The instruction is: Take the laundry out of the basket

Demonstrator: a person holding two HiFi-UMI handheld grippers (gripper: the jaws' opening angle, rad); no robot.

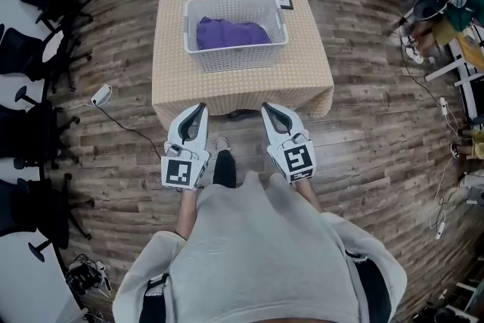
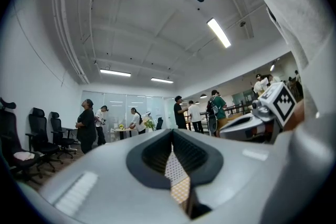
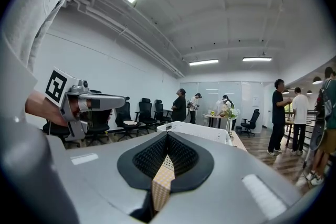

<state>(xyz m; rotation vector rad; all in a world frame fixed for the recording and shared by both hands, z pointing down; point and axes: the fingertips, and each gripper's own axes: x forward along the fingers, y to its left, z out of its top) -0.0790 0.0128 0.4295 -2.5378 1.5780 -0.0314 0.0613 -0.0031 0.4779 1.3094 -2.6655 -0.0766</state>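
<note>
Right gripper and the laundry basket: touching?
Apart. The head view shows the right gripper stopped short of the basket, with a strip of bare tablecloth plainly visible between them.

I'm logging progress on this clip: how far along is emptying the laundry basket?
Done: nothing so far. The purple laundry lies inside the white basket on the table, and no clothing lies on the cloth beside it. In hand: nothing. The left claw and right claw are both shut and empty, near the table's front edge, not over the basket. Left: reach in, grip the laundry and lift it out.
</note>
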